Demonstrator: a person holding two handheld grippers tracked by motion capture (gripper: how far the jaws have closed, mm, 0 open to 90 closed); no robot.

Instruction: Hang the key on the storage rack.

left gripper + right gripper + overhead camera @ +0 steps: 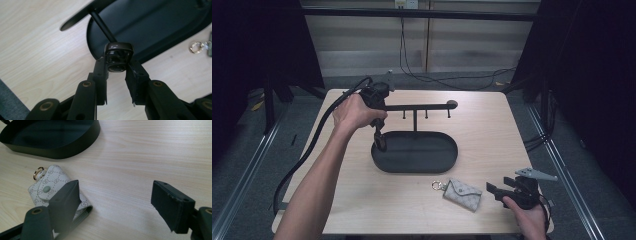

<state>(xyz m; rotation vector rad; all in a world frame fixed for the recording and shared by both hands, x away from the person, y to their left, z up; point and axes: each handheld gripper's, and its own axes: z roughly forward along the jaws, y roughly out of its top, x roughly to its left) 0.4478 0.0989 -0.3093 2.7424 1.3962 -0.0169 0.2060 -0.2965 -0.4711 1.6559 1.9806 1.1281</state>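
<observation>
Resting wide open on the tabletop [492, 130], right tool [495, 190] facing the patterned key pouch [462, 194] just ahead, left tool [117, 72] pinching a small dark object [118, 56] over the black tray's [447, 160] rim, probably for placing.

In the left gripper view, the small dark object [118, 58] pinched between the fingers [101, 72] is too close and blurred to identify, and it hides the lower end of the stand's post [102, 25]. The tray [160, 27] runs off the top edge, and the key ring [196, 47] is partly cut by the right edge. In the right gripper view, the near finger [65, 202] covers part of the pouch [46, 186]; the tray [60, 151] is cropped at the top.
</observation>
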